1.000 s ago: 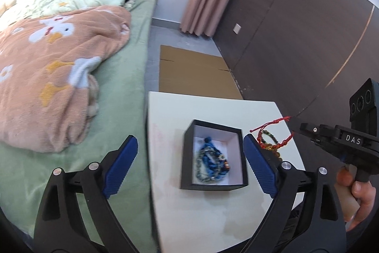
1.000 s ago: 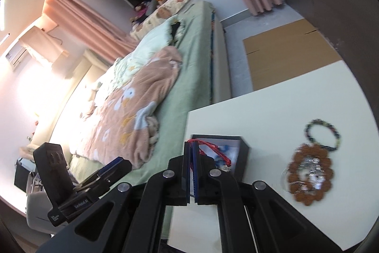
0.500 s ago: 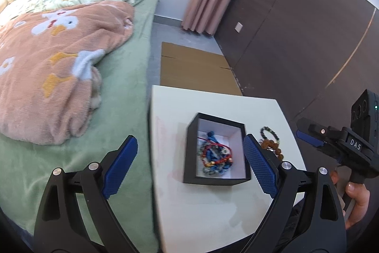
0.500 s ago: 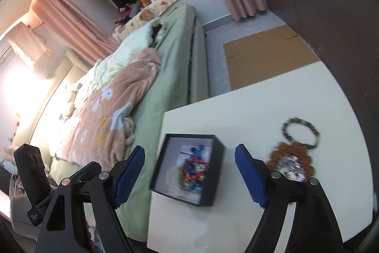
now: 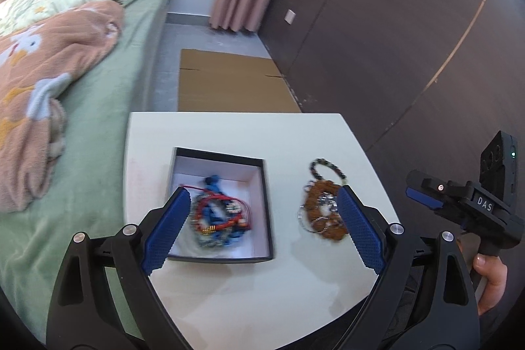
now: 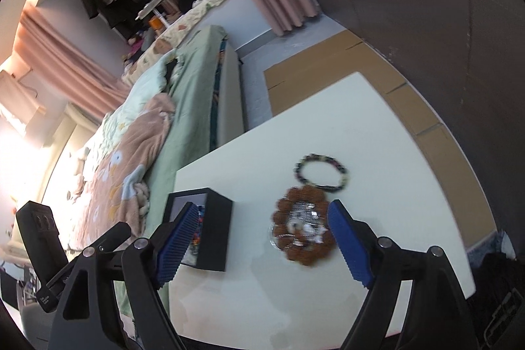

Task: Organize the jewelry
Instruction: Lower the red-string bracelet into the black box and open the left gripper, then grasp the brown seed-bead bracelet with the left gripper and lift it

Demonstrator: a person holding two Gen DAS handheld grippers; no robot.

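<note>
On the white square table [image 5: 229, 133] sits a black cardboard box with a white lining [image 5: 259, 186], holding a tangle of blue and red cord bracelets [image 5: 218, 215]. Just beside it lie a brown beaded bracelet [image 6: 303, 232] and a dark-and-pale bead ring [image 6: 323, 171], touching. The left gripper [image 5: 262, 232] and the right gripper [image 6: 262, 243] both hover with fingers spread wide, empty.

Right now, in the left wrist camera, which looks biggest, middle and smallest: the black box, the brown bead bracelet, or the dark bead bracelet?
1. black box, clearly largest.
2. brown bead bracelet.
3. dark bead bracelet, smallest. It lies farther from the camera, so part of that may be distance, and both bracelets are a bit blurred.
</note>
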